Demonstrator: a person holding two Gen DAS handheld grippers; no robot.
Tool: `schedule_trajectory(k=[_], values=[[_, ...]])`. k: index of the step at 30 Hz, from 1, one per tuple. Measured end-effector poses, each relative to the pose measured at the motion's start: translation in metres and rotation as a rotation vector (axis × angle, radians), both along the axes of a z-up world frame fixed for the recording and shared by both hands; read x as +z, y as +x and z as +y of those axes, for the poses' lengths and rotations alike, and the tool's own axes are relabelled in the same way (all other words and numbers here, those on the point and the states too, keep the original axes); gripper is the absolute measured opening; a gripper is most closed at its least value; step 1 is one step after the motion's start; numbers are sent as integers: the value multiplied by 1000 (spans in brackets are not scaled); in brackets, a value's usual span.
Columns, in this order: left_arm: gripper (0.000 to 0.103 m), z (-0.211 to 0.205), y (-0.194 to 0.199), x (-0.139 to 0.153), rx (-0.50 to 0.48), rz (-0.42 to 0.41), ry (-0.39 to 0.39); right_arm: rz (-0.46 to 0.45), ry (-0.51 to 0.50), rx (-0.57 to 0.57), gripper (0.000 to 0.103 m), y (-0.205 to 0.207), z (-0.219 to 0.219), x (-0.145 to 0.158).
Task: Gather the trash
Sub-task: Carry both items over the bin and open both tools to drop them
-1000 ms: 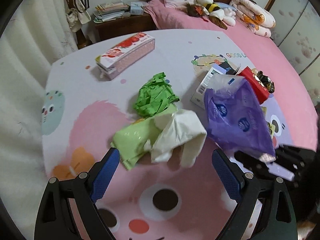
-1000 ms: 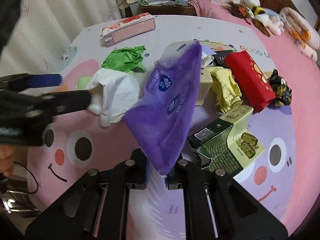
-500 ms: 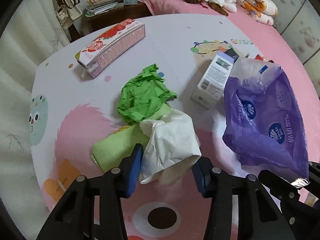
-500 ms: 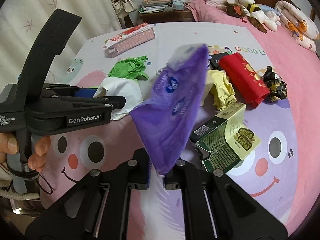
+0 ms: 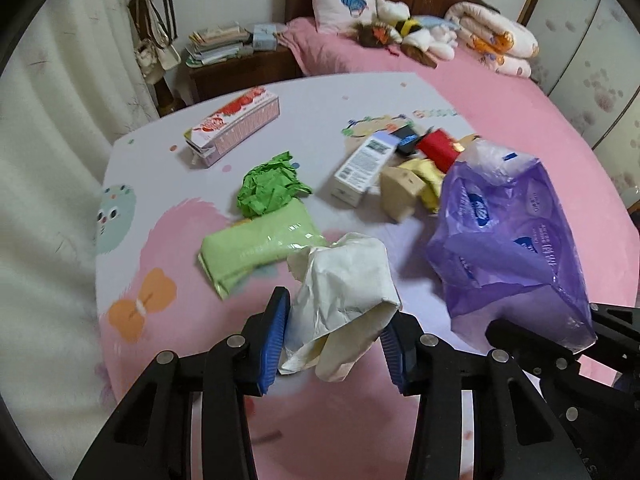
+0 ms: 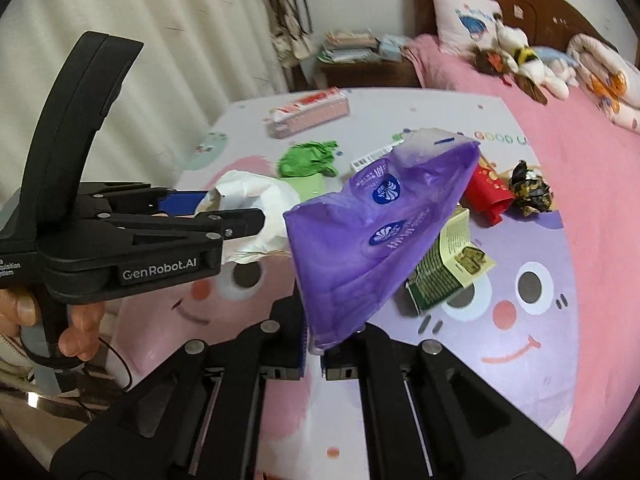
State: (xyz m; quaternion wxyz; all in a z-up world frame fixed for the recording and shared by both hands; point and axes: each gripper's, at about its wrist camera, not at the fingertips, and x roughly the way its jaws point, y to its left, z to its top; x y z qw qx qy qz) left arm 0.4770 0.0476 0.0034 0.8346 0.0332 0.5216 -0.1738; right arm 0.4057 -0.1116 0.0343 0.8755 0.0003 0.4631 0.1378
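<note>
My left gripper (image 5: pixel 334 334) is shut on a crumpled white paper wad (image 5: pixel 344 292), lifted above the table; in the right wrist view the same gripper (image 6: pixel 236 212) holds the white paper wad (image 6: pixel 256 196) beside the bag. My right gripper (image 6: pixel 314 344) is shut on the bottom corner of a purple plastic bag (image 6: pixel 380 224), which hangs with its mouth facing up and away; the purple bag (image 5: pixel 508 248) appears at the right of the left wrist view. On the table lie a green paper ball (image 5: pixel 268 188) and a light green packet (image 5: pixel 256 248).
A pink strawberry box (image 5: pixel 232 130), a white carton (image 5: pixel 364 168), a tan box (image 5: pixel 400 192), yellow paper (image 5: pixel 428 180) and a red packet (image 6: pixel 486 192) lie further back. A green tea box (image 6: pixel 448 268) and dark foil wad (image 6: pixel 530 188) lie right. A bed (image 5: pixel 460 76) lies beyond.
My left gripper closed on the white paper wad and lifted it off the green packet. The purple bag has risen and its mouth has swung toward the wad.
</note>
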Motion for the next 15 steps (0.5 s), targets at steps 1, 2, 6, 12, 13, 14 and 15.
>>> schedule_trajectory(k=[1, 2, 6, 12, 13, 14, 15], values=[[43, -2, -11, 6, 9, -12, -3, -13, 6, 18, 2, -15, -3, 7], [43, -3, -25, 13, 19, -23, -6, -23, 10, 37, 2, -32, -6, 13], [43, -13, -96, 40, 75, -70, -33, -50, 9, 96, 2, -87, -19, 27], [43, -39, -206, 52, 131, -123, -34, -78, 3, 161, 2, -189, -48, 31], [43, -43, -223, 52, 141, -122, -37, -76, 2, 170, 2, -207, -54, 29], [43, -46, -239, 51, 149, -120, -40, -72, 3, 174, 2, -220, -58, 26], [43, -49, -258, 49, 155, -115, -49, -61, 2, 175, 2, -234, -63, 23]])
